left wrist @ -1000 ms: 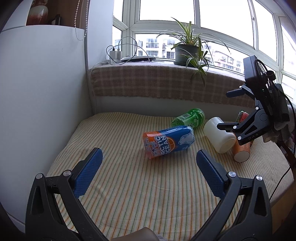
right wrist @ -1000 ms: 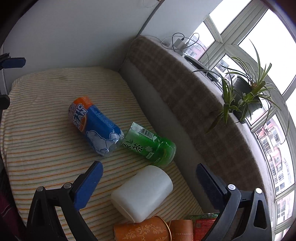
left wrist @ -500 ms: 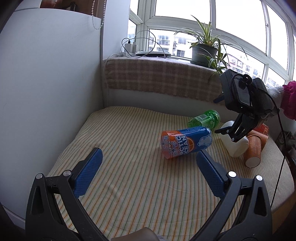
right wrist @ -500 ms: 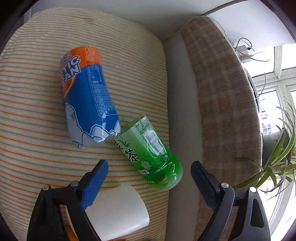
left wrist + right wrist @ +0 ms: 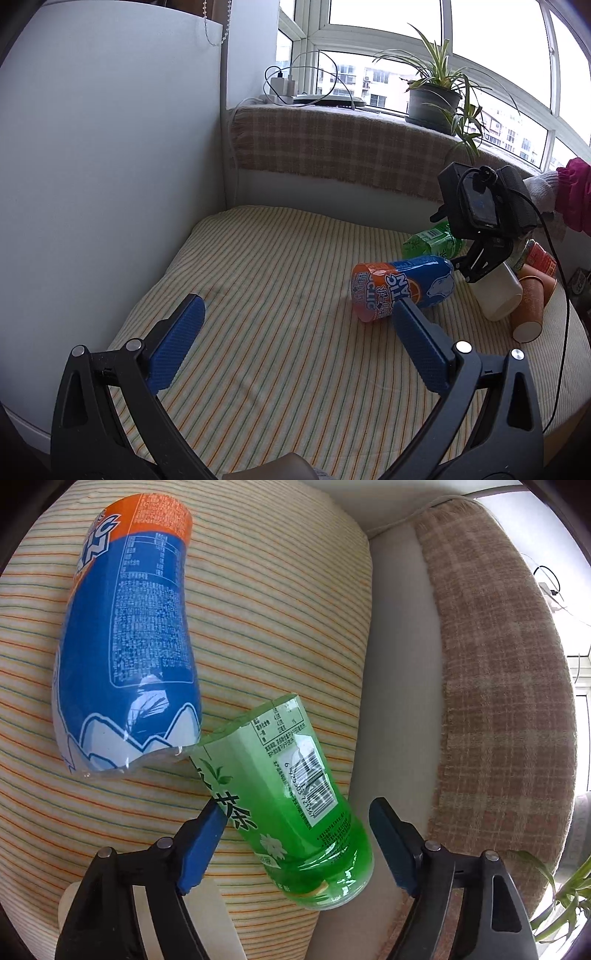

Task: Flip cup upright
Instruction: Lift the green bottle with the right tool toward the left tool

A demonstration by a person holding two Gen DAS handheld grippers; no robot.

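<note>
The right claw [image 5: 295,843] hangs above the green tea cup [image 5: 284,812], a cut-off green bottle lying on its side on the striped mattress [image 5: 280,590]. Its blue pads [image 5: 201,843] stand apart on either side of the cup's closed base; the left pad is just beside or touching the label, and the view does not settle which. The cup's ragged cut mouth points away from the claw and meets the lower end of the blue Arctic Ocean cup [image 5: 129,635], another cut bottle lying on its side. Nothing can be made out inside either one, though their interiors are mostly hidden.

From the left wrist camera, the left claw [image 5: 295,339] hovers low over the near part of the mattress [image 5: 258,295] with its pads wide apart and nothing between them. Farther off, the blue Arctic Ocean cup [image 5: 402,286] lies with its open mouth facing the camera. The green tea cup [image 5: 428,242] lies behind it, partly covered by the right claw [image 5: 476,266]. Beside them a white cup [image 5: 498,295] and an orange paper cup [image 5: 528,314] lie tipped over, mouths toward the camera. A red container [image 5: 541,256] sits just behind those. A potted spider plant [image 5: 436,96] stands on the window ledge beyond the checked cushion [image 5: 332,147].
</note>
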